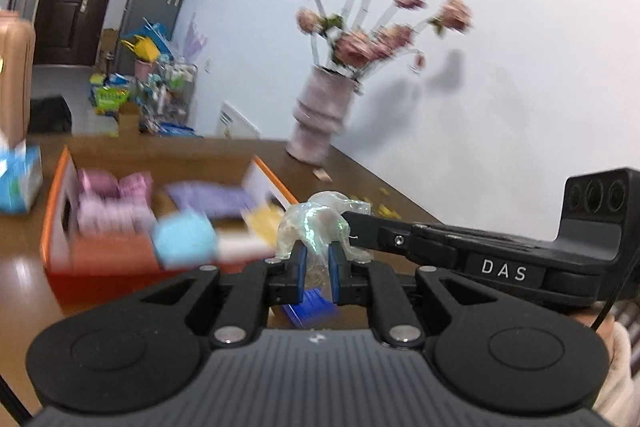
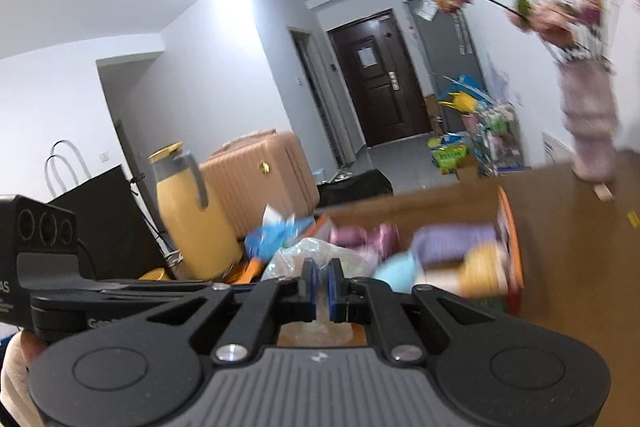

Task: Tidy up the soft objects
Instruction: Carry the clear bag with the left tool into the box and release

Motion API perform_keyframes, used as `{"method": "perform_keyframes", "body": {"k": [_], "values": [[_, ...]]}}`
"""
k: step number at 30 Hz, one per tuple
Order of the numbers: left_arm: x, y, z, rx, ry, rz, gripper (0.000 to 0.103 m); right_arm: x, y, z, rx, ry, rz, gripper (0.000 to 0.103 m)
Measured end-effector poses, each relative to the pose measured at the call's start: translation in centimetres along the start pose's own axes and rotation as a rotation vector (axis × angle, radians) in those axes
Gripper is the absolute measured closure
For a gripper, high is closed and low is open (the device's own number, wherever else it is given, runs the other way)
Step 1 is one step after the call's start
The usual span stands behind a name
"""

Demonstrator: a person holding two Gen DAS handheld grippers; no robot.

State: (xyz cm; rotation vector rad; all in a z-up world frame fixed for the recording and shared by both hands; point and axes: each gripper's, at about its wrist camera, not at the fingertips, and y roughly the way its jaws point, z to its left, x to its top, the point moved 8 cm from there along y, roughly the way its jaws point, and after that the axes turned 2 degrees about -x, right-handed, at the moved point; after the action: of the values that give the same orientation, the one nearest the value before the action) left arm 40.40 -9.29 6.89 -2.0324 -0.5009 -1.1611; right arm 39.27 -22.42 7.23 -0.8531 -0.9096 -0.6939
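Note:
A crumpled clear plastic bag point(image 1: 316, 219) hangs in the air between both grippers. My left gripper point(image 1: 317, 261) is shut on its lower part, blue pads pinching the film. My right gripper point(image 1: 351, 223) comes in from the right and is shut on the bag's side. In the right wrist view the right gripper point(image 2: 320, 283) pinches the same bag point(image 2: 292, 255), with the left gripper's black body point(image 2: 60, 283) alongside on the left. Behind the bag stands an orange-rimmed box point(image 1: 52, 211) holding blurred soft things: pink point(image 1: 116, 203), purple point(image 1: 208, 197), light blue point(image 1: 184, 239) and yellow point(image 1: 264, 223).
A ribbed pink vase point(image 1: 320, 119) of flowers stands at the back of the brown table point(image 1: 24, 287) by the wall. A blue tissue box point(image 1: 18, 183) sits left of the orange box. A yellow kettle point(image 2: 192, 215) and a tan suitcase point(image 2: 260, 179) lie beyond.

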Motion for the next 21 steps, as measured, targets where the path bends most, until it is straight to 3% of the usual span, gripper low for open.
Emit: {"method": "perform_keyframes", "body": {"k": [5,11,17,21], "values": [[5.3,6.6,6.9,0.054,-0.060,0.052,0.091,5.3,10.2,-3.3,-0.013,0.005,0.078,0.098],[4.9,15.3,15.1,0.127,-0.141,0.197,0.091,4.8,23.3,-8.7,-0.067,0.086,0.291,0.098],[2.3,19.3,18.9,0.191,-0.145,0.293,0.074,0.3,29.8,-11.9,-0.129,0.123,0.472,0.095],[2.8,17.9,18.8,0.237,-0.102,0.245,0.056,-0.4,30.8,-12.5,-0.163,0.116,0.489,0.086]]}}
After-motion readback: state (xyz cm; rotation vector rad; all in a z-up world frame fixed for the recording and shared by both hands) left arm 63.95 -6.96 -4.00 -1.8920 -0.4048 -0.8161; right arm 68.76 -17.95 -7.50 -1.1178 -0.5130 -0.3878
